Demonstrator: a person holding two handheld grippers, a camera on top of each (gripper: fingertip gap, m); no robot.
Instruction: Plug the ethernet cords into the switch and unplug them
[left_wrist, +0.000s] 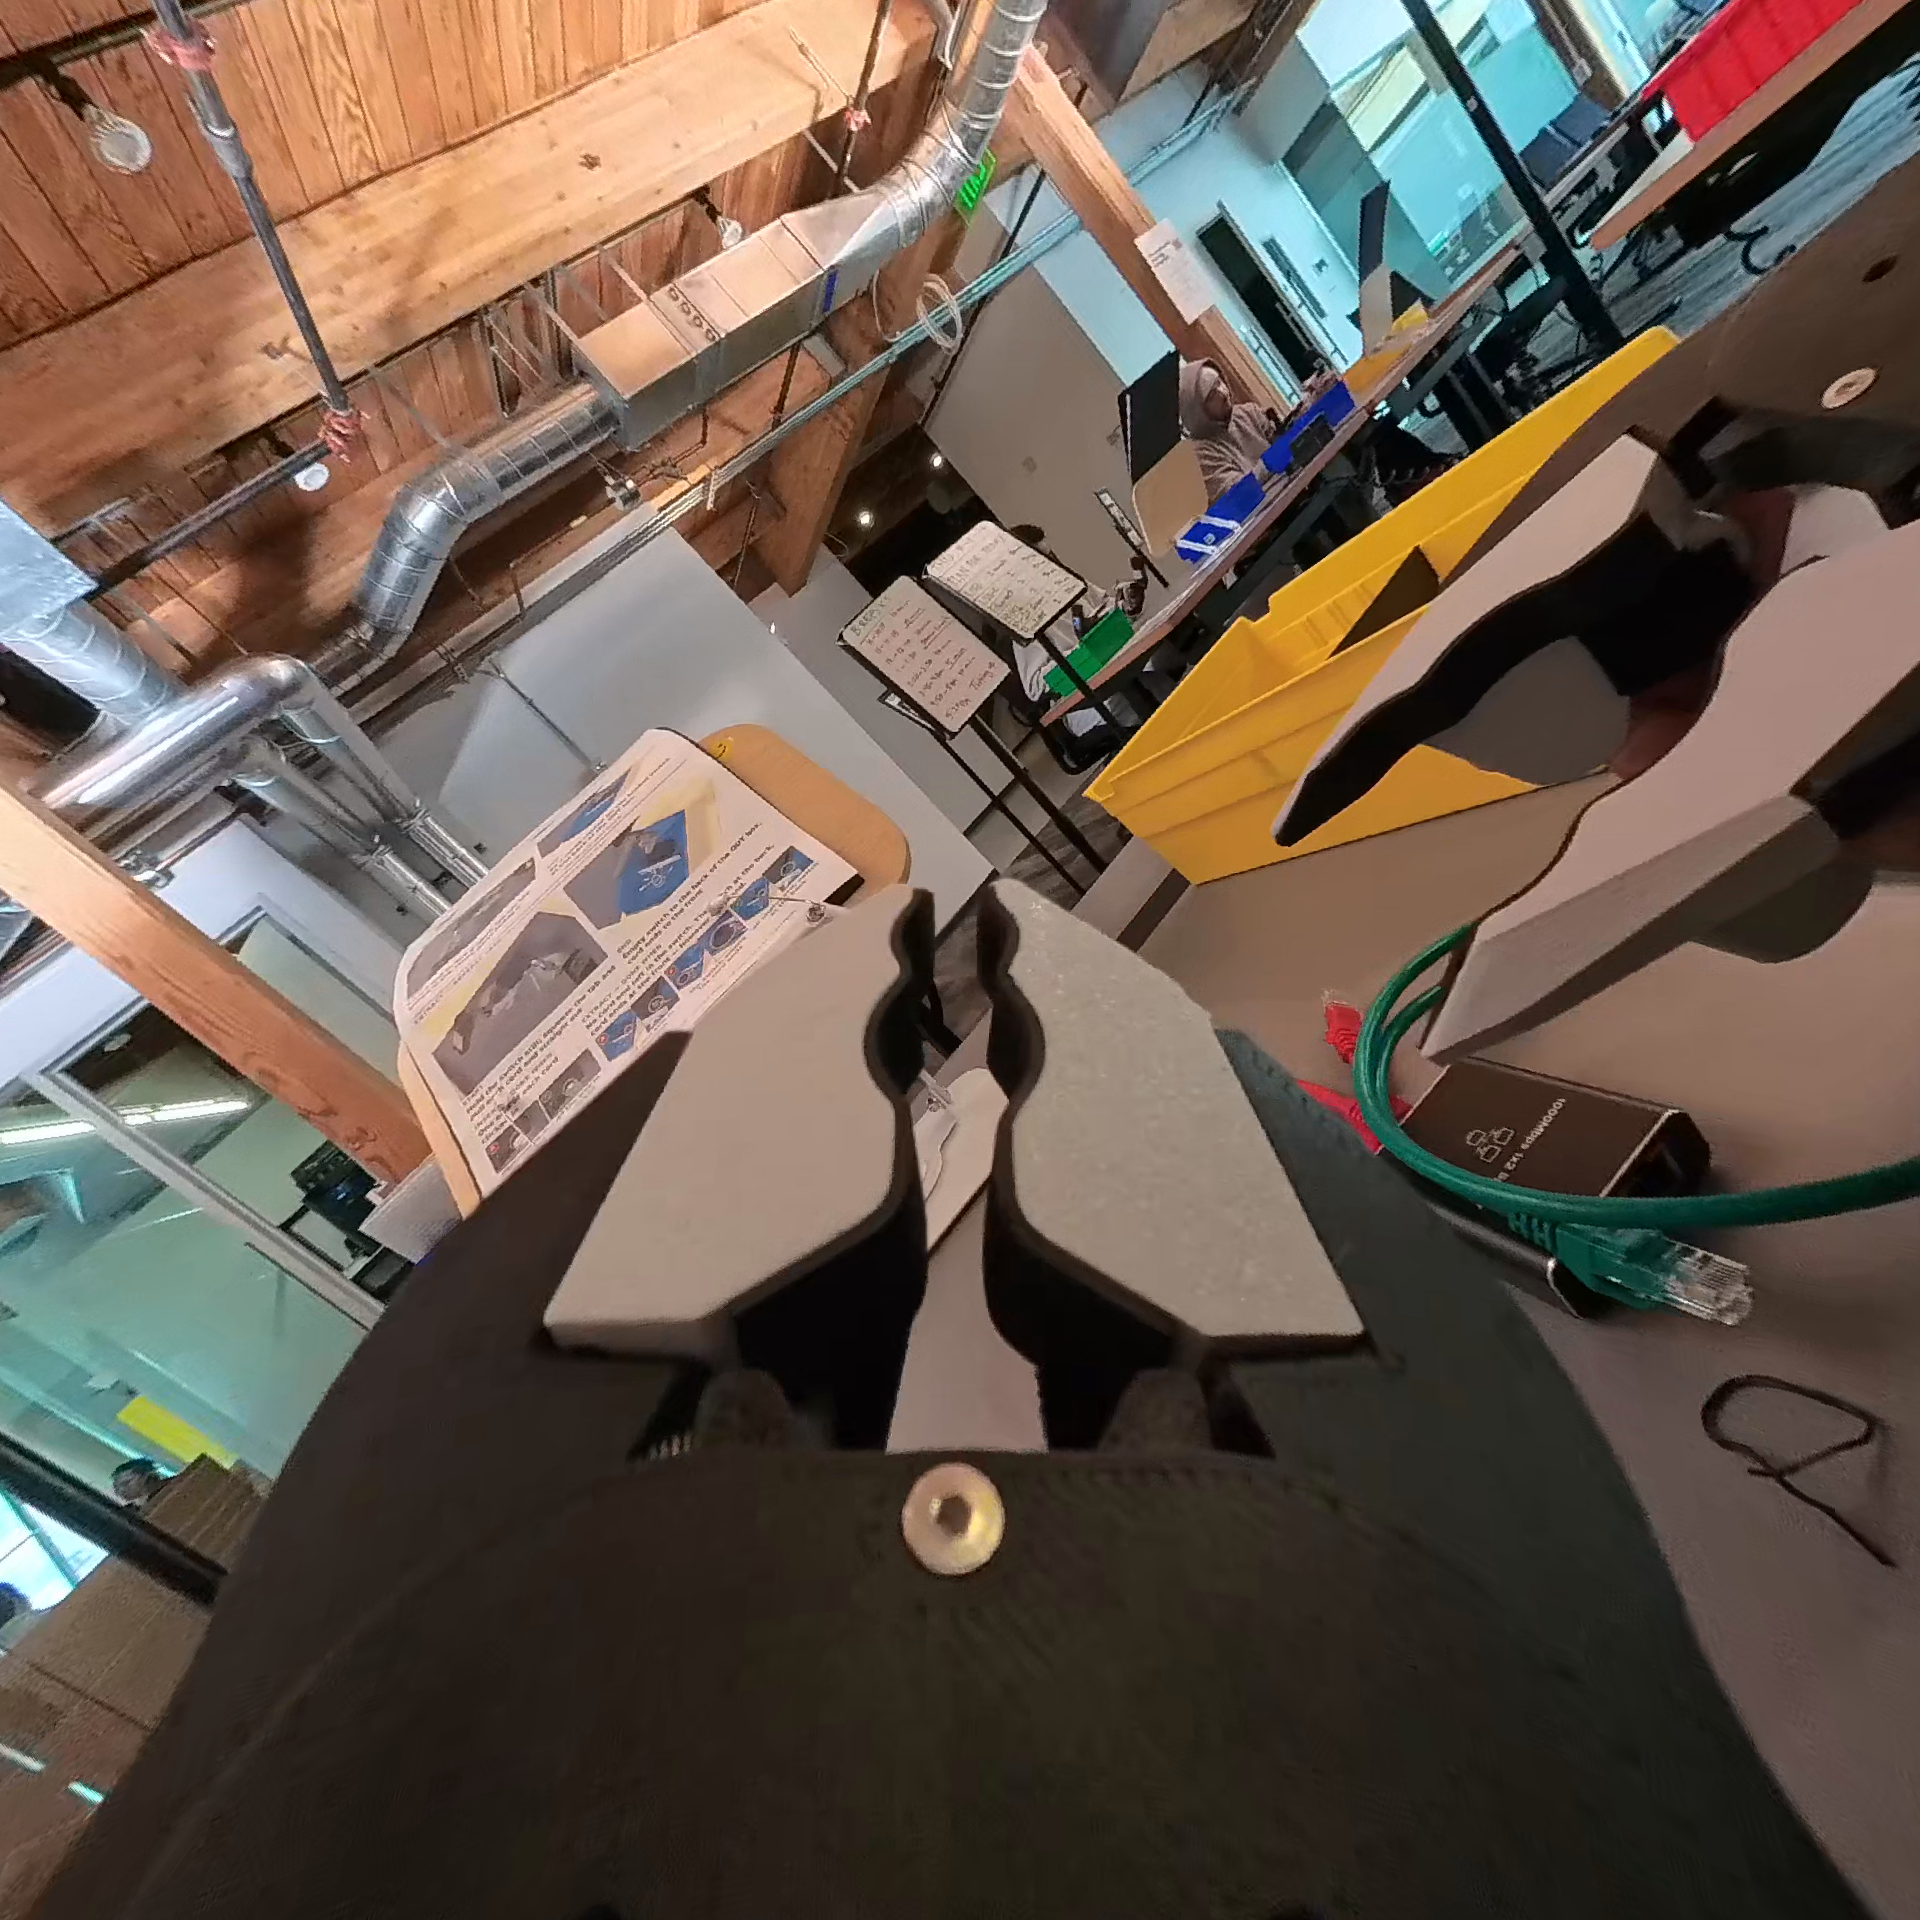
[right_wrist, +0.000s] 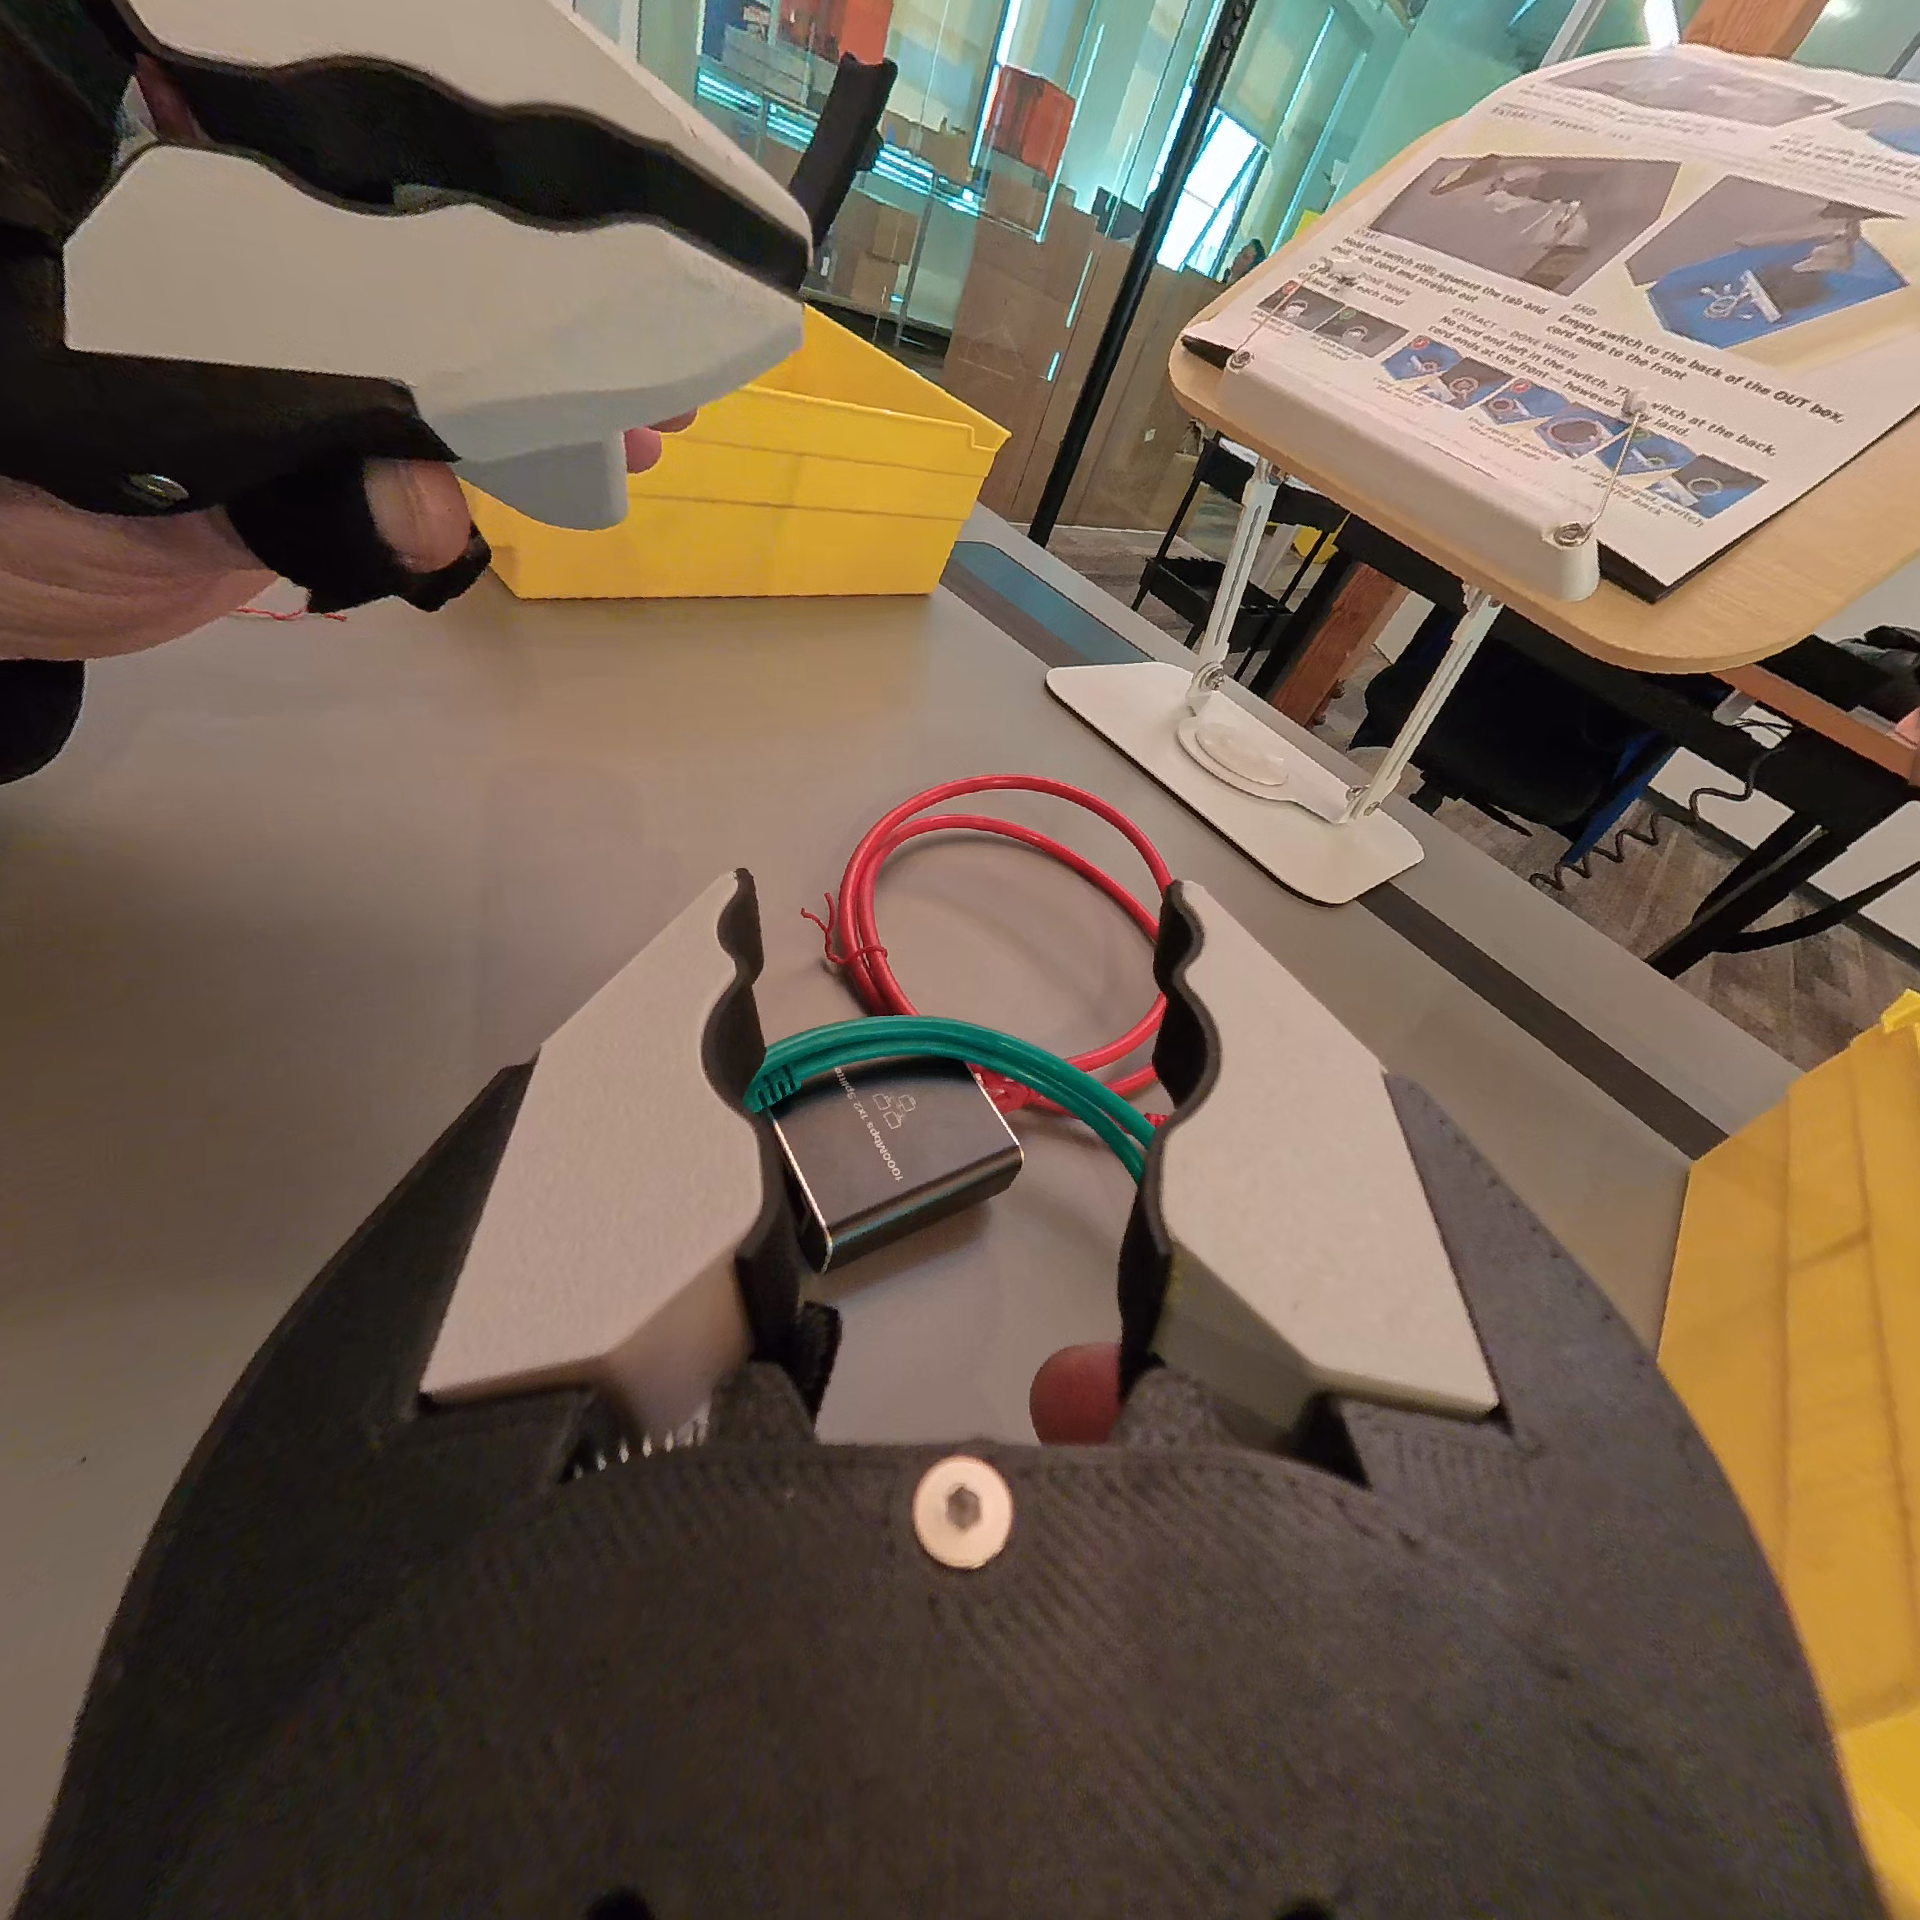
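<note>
A small black switch lies on the grey table. A green cord is draped over its far end. A coiled red cord lies just behind it. My right gripper is open and empty, its fingers to either side of the switch just above it. In the left wrist view the switch sits at the right. The green cord's clear plug lies loose on the table in front of it. The right gripper hovers over it. My left gripper is shut and empty, raised to the left.
A yellow bin stands at the table's back left and another at the right edge. A white stand with an instruction sheet sits at the back right. A black scribble marks the table. A person sits at a distant desk. Left tips to right tips: about 10 cm. Measured from the fingertips, the switch is 8 cm or so from the right gripper and 15 cm from the left. My right wrist view looks at it from another angle.
</note>
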